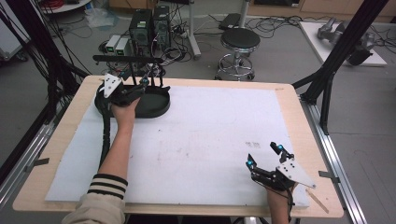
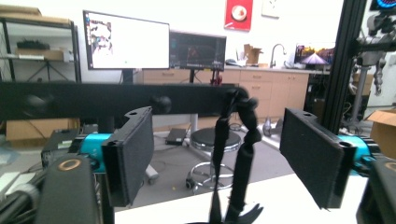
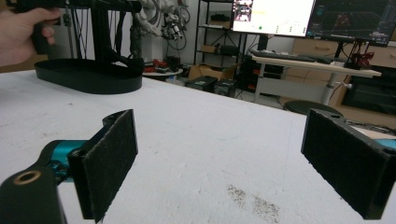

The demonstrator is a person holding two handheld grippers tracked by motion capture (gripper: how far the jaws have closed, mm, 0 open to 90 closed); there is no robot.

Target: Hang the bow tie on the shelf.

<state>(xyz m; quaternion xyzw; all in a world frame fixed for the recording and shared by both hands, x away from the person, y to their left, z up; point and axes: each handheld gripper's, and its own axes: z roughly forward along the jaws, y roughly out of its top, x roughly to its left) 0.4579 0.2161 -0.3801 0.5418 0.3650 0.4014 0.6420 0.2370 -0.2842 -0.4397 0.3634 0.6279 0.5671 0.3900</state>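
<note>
Left gripper [image 1: 152,83] wide open over the black stand [image 1: 140,100], a hanging black strap [image 2: 236,158] between unpressing pads; right gripper [image 1: 264,155] open, empty, well apart.

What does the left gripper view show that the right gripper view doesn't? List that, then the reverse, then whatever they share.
Left gripper view: the left gripper with its jaws open on either side of a black strap that hangs from the stand's crossbar, pads clear of it; a round stool behind.
Right gripper view: the right gripper, open over the white mat; a dark smudge; the stand's oval black tray; the person's left hand.
Both: the crossbar, the mat, lit monitors.
</note>
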